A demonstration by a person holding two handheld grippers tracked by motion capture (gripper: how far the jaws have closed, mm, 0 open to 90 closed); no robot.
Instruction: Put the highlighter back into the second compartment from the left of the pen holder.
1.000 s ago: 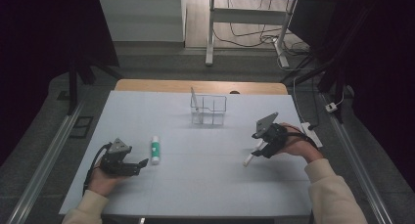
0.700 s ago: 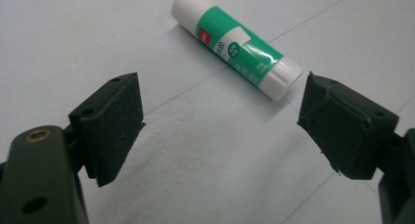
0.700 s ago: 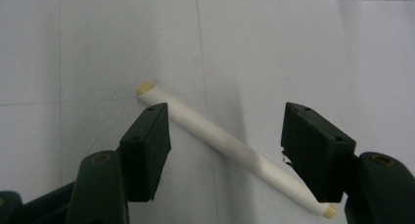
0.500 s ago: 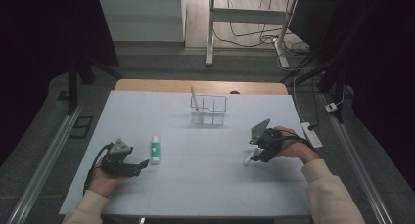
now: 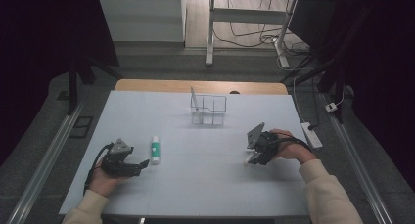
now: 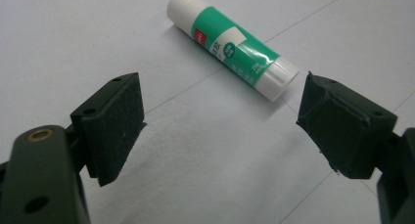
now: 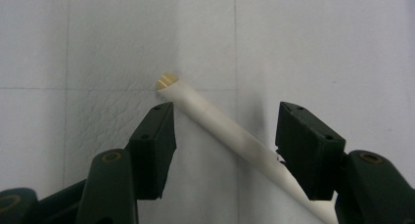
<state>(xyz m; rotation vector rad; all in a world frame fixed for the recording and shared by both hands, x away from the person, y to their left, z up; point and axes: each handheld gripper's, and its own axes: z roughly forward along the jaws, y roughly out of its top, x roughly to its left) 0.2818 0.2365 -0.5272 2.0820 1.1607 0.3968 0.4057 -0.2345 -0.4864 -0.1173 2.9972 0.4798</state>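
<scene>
R gripper (image 7: pixel 222 136) jaws were just closing round the white pen (image 7: pixel 235 131), not yet pinching; L gripper (image 6: pixel 220 131) gaped by glue stick (image 6: pixel 232 43); we judged pen light, stiff, slick—grab mid-barrel.

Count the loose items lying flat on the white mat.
2: a glue stick beside the left tool, and a white pen lying between the right tool's open jaws. More may sit in the clear organizer.

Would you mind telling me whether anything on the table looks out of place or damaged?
Nothing stands out. The glue stick lies capped on the mat ahead of the open left gripper, and the white pen lies intact between the right gripper jaws, which have just been closing.
</scene>
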